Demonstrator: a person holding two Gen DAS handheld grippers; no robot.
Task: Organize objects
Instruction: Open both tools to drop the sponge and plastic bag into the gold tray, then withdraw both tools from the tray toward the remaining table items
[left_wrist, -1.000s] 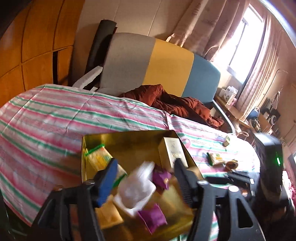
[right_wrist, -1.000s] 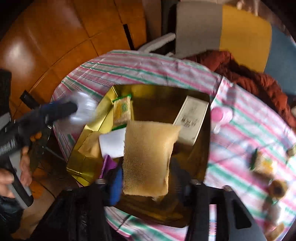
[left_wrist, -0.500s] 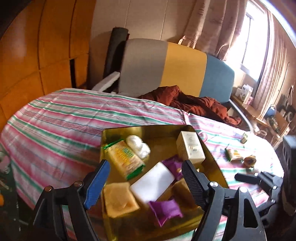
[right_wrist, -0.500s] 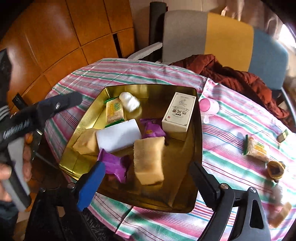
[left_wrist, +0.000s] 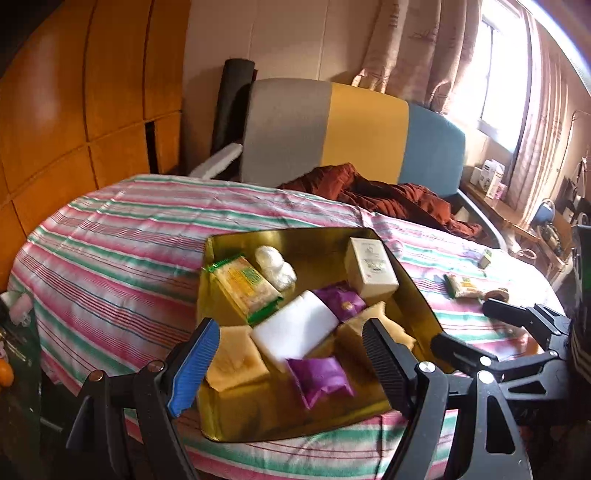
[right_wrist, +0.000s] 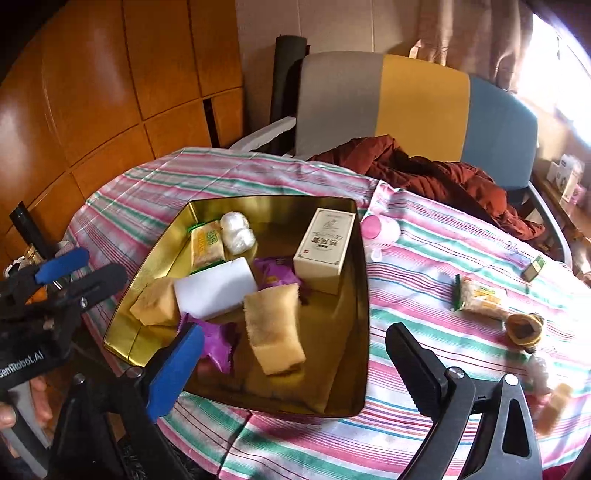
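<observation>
Loose snack packet (right_wrist: 478, 295) on tabletop (right_wrist: 424, 266), right of gold tray (right_wrist: 364, 295), long axis running across, right and away; nearer right gripper (right_wrist: 299, 369), jaws just opened wide, empty; left gripper (left_wrist: 291, 362) likewise wide, empty.

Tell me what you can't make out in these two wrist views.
- Cream box: print too small to read, both views.
- Blurred items at the table's right edge: unidentifiable, right wrist view.
- Lower purple packet: partly hidden by the right gripper's blue finger.
- Windowsill clutter: overexposed, left wrist view.
</observation>
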